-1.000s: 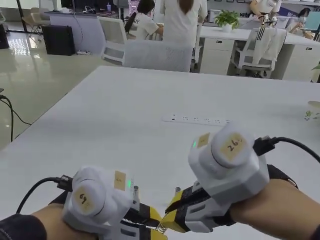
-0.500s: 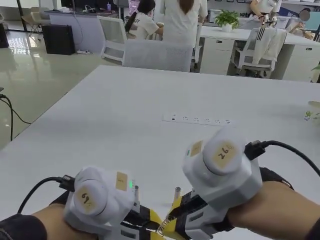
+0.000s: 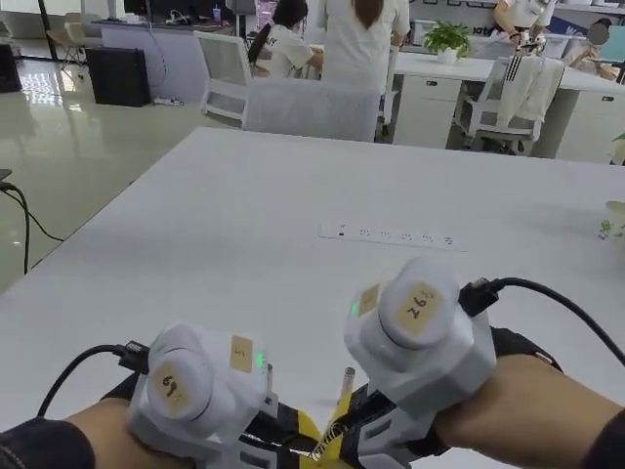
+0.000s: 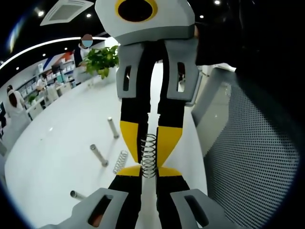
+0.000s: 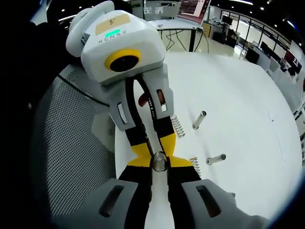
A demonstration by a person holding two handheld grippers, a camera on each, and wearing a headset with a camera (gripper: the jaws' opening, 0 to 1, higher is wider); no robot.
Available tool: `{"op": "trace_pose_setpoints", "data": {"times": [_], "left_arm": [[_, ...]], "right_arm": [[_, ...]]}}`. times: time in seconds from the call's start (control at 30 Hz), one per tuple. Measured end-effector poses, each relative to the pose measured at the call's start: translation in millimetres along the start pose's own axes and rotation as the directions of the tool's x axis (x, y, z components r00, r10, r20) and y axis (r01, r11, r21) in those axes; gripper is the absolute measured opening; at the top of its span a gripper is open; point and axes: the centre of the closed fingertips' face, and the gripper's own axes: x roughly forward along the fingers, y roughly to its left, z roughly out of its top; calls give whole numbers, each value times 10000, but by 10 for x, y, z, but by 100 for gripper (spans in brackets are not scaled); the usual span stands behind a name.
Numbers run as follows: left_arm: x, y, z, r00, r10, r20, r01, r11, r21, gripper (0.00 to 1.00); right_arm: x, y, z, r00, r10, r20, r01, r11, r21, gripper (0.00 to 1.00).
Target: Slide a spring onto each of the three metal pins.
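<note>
A small steel spring (image 4: pixel 149 160) is held between my two grippers, which meet tip to tip low over the white table (image 3: pixel 244 225). My left gripper (image 4: pixel 148 172) is shut on its near end and my right gripper (image 5: pixel 159 164) is shut on the other end. In the head view the spring (image 3: pixel 325 445) shows between the yellow fingertips. Two metal pins (image 3: pixel 347 384) (image 3: pixel 269 376) stand upright just behind the grippers. The left gripper view shows three pins (image 4: pixel 113 127) (image 4: pixel 98 155) (image 4: pixel 76 194) and a loose spring (image 4: pixel 120 162) lying beside them. Another loose spring (image 5: pixel 177 125) lies near a pin (image 5: pixel 199 119).
A white power strip (image 3: pixel 391 235) lies across the table's middle. A grey mesh chair back (image 4: pixel 248 157) is close beside the table edge. Beyond the far edge stand another chair (image 3: pixel 312 107), desks and several people.
My right gripper has dropped and shifted left, closer to the left one. The spring stays gripped between both. The left gripper has barely moved.
</note>
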Motion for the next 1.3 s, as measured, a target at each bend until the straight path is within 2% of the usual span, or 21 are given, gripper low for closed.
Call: {"op": "trace_pose_setpoints", "data": {"times": [0.23,0.37,0.6,0.83,1.13,1.3], "left_arm": [[-7,33,19,9997,140,196,-136,9998,-170,3],[-7,37,-16,9998,165,89,-162,9993,-331,8],[-43,75,-23,9993,311,213,-297,9976,-619,15],[-115,119,-69,9982,542,240,-518,9946,-894,23],[-286,186,-85,9945,967,393,-913,9884,-1211,29],[-358,198,-173,9928,1151,331,-1091,9833,-1458,31]], "right_arm": [[-24,-30,17,10000,-80,53,80,9999,83,8],[-51,-60,22,9998,-177,95,176,9997,159,8],[-102,-123,-28,9994,-351,47,349,9988,343,8],[-149,-179,-81,9988,-497,-7,496,9975,510,8],[-245,-289,-193,9975,-690,-138,699,9944,796,8],[-287,-342,-240,9967,-788,-198,803,9925,920,8]]}}
